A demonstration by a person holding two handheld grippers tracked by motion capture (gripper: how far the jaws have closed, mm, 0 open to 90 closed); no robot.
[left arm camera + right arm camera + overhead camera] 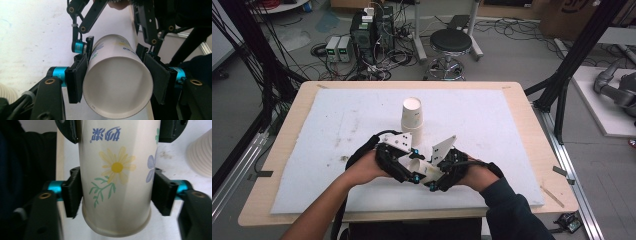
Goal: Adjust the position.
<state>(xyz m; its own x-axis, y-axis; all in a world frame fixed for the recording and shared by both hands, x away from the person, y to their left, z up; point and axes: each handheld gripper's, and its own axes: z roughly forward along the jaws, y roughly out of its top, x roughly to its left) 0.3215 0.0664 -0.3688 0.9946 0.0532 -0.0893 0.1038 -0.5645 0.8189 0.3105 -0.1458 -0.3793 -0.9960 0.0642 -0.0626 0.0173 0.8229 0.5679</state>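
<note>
Cup (421,167), white paper, lies on its side low between the two grippers in the high view, well nearer the person than the stack (412,118) of upturned cups that stands upright on the white mat (492,120). From that stack, the left gripper (404,162) is just nearer and slightly left, the right gripper (443,172) nearer and to the right; both hands meet around the cup, and each gripper carries a pale three-cornered plate on top. The mat covers a wooden table (539,150). Beyond the stack, off the table, a black stool (451,42) stands on the floor among cables and boxes. In the left gripper view the cup (117,82) points its open mouth at the camera, and the left gripper (117,80) has its two black jaws pressed on either side of the rim end; farther along the cup the right gripper (113,50) clasps it too, and a ribbed edge of the stack (6,92) shows at the lower left. In the right gripper view the cup (117,185) shows a yellow flower, green sprig and blue print; the right gripper (116,192) has its jaws closed against both sides near the base end, while the left gripper (120,130) grips it farther up. The stack (200,155) is at the right edge.
</note>
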